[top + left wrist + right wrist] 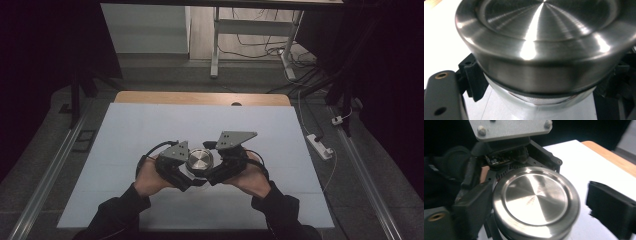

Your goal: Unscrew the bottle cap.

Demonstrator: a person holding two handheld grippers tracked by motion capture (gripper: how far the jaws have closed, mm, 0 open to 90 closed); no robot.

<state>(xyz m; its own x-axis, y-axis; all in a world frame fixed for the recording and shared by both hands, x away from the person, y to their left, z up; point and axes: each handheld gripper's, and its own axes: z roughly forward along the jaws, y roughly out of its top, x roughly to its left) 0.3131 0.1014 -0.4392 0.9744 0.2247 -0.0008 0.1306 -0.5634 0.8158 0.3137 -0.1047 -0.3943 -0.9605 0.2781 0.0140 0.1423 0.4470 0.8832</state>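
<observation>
Between both fingers (pixel 472 77): steel lid (pixel 200 161).

A brushed silver lid (pixel 200 161) is seen on a white jar (pixel 536 110); black grippers and a white table cover (pixel 150 125) are shown.

Your pale white rectangular surface (pixel 150 125) has a strip of light wood along its far edge (pixel 200 98), and grey carpeted floor (pixel 45 145) surrounds it, with metal rails (pixel 47 175) running along both sides. Beyond it you see a white-legged desk frame (pixel 216 45) with loose black cables (pixel 260 47) beneath, beside a pale cabinet panel (pixel 145 30). A white power strip (pixel 320 146) lies on the floor at your right, and the room's edges fall into darkness.
</observation>
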